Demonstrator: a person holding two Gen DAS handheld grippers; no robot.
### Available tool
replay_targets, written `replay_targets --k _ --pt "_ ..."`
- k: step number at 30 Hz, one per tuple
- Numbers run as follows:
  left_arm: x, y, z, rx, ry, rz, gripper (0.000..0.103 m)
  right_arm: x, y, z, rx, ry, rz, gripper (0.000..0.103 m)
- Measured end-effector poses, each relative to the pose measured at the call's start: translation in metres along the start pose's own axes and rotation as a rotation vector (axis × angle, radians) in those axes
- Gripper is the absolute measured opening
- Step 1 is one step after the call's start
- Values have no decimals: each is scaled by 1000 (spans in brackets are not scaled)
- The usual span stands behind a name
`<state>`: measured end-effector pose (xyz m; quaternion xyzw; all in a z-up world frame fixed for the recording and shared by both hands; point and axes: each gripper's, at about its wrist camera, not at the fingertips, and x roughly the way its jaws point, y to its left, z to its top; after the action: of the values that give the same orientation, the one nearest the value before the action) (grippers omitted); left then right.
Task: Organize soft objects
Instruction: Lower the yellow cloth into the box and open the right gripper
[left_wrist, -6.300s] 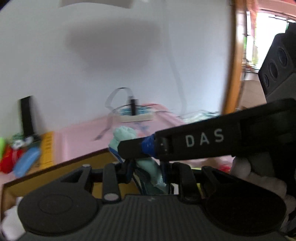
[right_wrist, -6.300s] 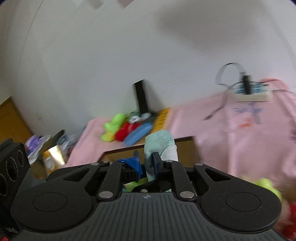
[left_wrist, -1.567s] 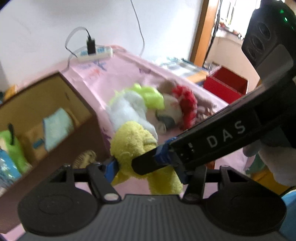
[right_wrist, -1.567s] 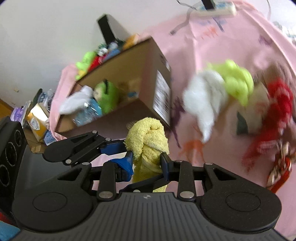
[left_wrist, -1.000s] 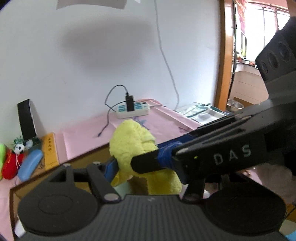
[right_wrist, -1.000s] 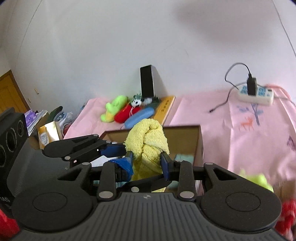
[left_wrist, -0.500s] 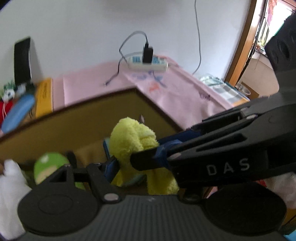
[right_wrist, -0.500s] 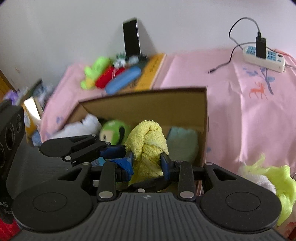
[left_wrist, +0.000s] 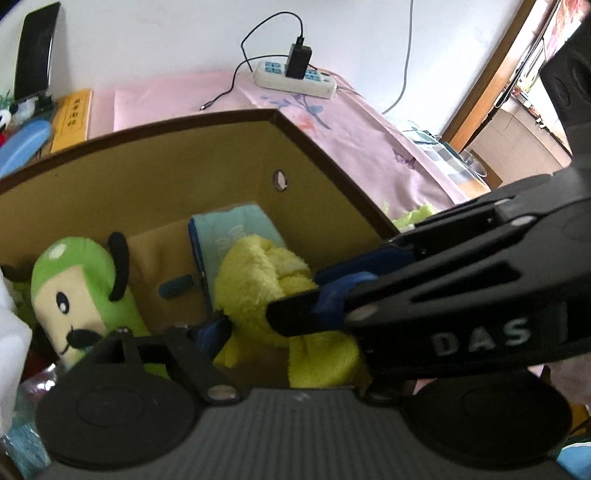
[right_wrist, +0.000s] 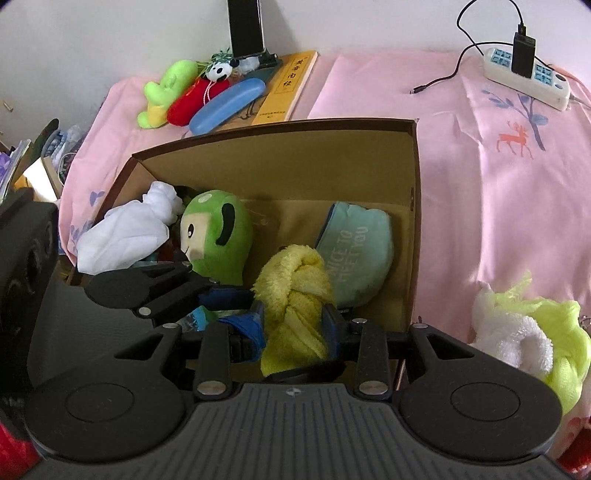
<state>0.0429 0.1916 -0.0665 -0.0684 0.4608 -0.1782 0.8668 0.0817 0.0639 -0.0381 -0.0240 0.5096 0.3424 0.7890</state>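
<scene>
A knotted yellow fluffy towel (right_wrist: 295, 295) hangs inside the open cardboard box (right_wrist: 295, 166), just in front of a teal pouch (right_wrist: 354, 251). My right gripper (right_wrist: 293, 321) has its blue pads pressed on both sides of the towel, and its jaws are opening. My left gripper (left_wrist: 288, 354) reaches in from the left. One pad touches the towel (left_wrist: 258, 280) and the far finger is hidden behind the right gripper (left_wrist: 295, 295). The left jaws are opening too. A green plush (right_wrist: 218, 229) and a white cloth (right_wrist: 125, 232) lie in the box's left half.
Outside the box's right wall lies a white and lime plush (right_wrist: 535, 332) on the pink cloth. Behind the box are small toys (right_wrist: 184, 92), a blue case (right_wrist: 229, 99), a yellow book (right_wrist: 288, 85) and a power strip (right_wrist: 524, 77) with its cable.
Both grippers have tipped downward and sunk with the yellow towel from above the box into it. The towel now sits low by the teal pouch.
</scene>
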Motion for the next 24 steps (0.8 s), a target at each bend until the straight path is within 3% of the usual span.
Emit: replay_targets --k 4,14,24 --pt "-2 1 0 -13 -7 -14 76 -3 -1 0 11 -4 -3 18" --pt "-5 -2 -2 -19 -16 -13 76 -14 -17 -12 120 -60 3 18" --pt "-23 -25 -1 1 -69 113 76 -28 -17 -28 155 -128 -6 17"
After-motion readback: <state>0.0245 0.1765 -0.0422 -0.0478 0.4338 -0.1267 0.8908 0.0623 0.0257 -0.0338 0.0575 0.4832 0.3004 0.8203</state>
